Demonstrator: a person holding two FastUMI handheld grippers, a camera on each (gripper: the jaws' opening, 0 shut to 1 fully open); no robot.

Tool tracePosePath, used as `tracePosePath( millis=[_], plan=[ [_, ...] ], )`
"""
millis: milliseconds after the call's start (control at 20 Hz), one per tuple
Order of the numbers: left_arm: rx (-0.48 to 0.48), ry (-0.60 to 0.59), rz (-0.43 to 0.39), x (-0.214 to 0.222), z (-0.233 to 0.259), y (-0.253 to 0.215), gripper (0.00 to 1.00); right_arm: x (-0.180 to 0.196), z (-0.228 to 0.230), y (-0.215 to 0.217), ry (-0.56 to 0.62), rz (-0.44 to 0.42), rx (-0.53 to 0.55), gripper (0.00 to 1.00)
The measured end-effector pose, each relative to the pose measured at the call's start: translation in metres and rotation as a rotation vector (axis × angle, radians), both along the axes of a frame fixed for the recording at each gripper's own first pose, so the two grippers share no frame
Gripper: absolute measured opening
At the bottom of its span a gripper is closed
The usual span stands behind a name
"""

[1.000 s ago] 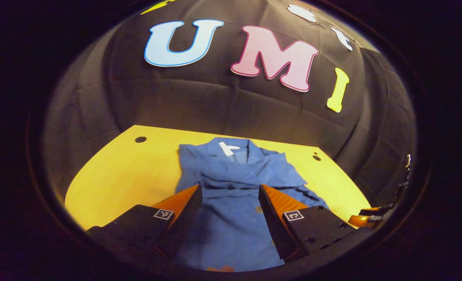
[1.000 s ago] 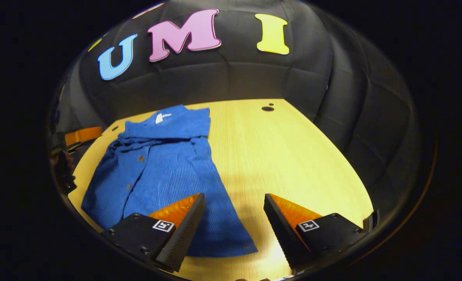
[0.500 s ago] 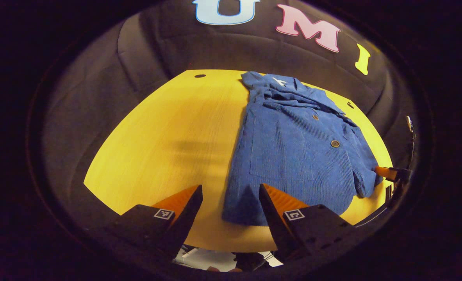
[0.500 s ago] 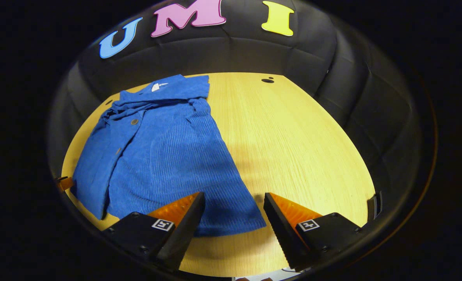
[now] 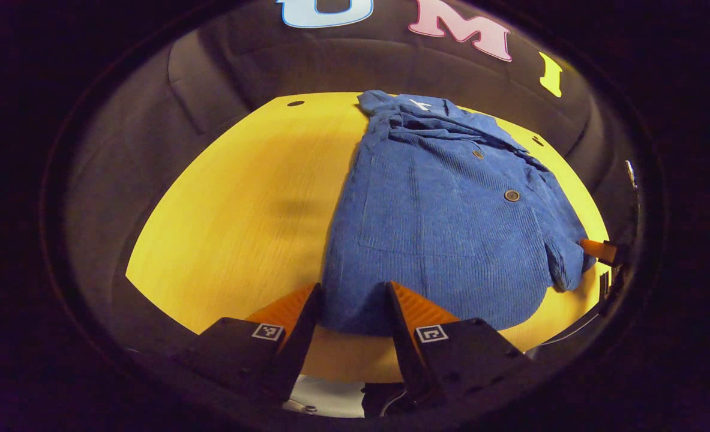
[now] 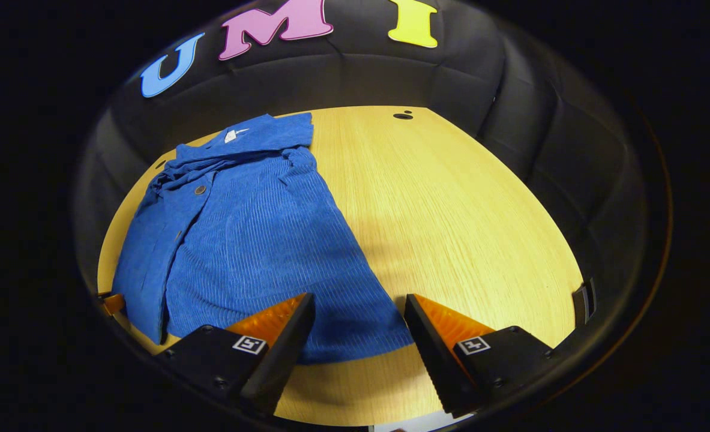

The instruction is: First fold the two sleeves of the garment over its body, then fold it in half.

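Blue garment (image 5: 445, 222) lies flat on the wooden table (image 5: 240, 204), sleeves already folded in over the body; the sleeve ends themselves are hard to pick out in the ribbed cloth. Long axis runs from the near table edge to the far one: collar (image 6: 258, 135) at the far end by the booth wall, hem (image 6: 330, 342) at the near end by the grippers. Button side faces up, with two buttons visible in the left gripper view.

Left gripper (image 5: 348, 306): fingers apart, straddling the hem's near corner on its side. Whether the tips touch the cloth is not readable. Table edge cuts off just below the fingers; what lies under it is dark and unclear.

Right gripper (image 6: 358, 315): fingers wide apart, over the opposite hem corner, nothing clamped. Contact with the fabric is also unclear.

In the left gripper view, a bit of the other gripper pokes in at the far right edge beside a folded flap (image 5: 562, 270) of the garment, mostly cut off by the lens rim. Garment's far-left edge in the right gripper view fades into shadow.
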State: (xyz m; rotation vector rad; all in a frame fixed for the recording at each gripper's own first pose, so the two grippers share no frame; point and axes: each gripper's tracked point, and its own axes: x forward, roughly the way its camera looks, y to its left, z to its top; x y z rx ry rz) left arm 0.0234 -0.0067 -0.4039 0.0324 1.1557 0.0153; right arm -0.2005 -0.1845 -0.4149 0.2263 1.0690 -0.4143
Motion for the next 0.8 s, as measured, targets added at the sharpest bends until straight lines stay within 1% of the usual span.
tracePosePath(
  millis=[50,100,150,200,250,300,350,400,450,550,650,700,800],
  plan=[
    [-0.007,-0.002,0.006,0.000,0.000,-0.003,0.49,0.001,0.001,0.003,0.006,0.003,0.008,0.95],
    [-0.015,0.000,0.005,0.001,0.000,-0.006,0.46,0.006,0.002,0.009,0.013,0.017,0.025,0.92],
    [-0.020,0.008,-0.012,0.001,0.000,-0.011,0.36,0.008,0.003,0.016,0.019,0.029,0.046,0.67],
    [-0.024,0.018,-0.039,0.000,-0.001,-0.015,0.41,0.012,0.000,0.020,0.020,0.041,0.051,0.43],
    [-0.018,0.018,-0.041,-0.003,0.013,-0.015,0.33,0.013,0.002,0.023,0.033,0.050,0.045,0.19],
    [-0.020,0.016,-0.005,0.006,-0.005,-0.019,0.20,0.014,0.002,0.024,0.028,0.072,0.024,0.07],
    [-0.051,0.019,-0.002,0.006,0.000,-0.024,0.08,0.016,0.002,0.027,0.024,0.111,0.019,0.08],
    [-0.113,0.021,-0.023,0.005,0.001,-0.038,0.04,0.019,0.000,0.035,0.016,0.156,0.046,0.07],
    [-0.162,0.027,-0.017,0.004,0.003,-0.050,0.00,0.020,0.000,0.041,0.011,0.176,0.075,0.05],
    [-0.228,0.040,0.006,0.008,0.001,-0.064,0.00,0.025,0.000,0.046,0.003,0.155,0.138,0.05],
    [-0.242,0.050,0.038,0.013,0.001,-0.066,0.00,0.033,0.001,0.049,0.000,0.120,0.174,0.05],
    [-0.249,0.043,0.047,0.017,0.006,-0.066,0.00,0.040,0.005,0.054,-0.013,0.113,0.192,0.05],
    [-0.276,-0.013,0.057,0.040,0.027,-0.070,0.00,0.063,0.023,0.060,-0.065,0.115,0.218,0.05]
  ],
)
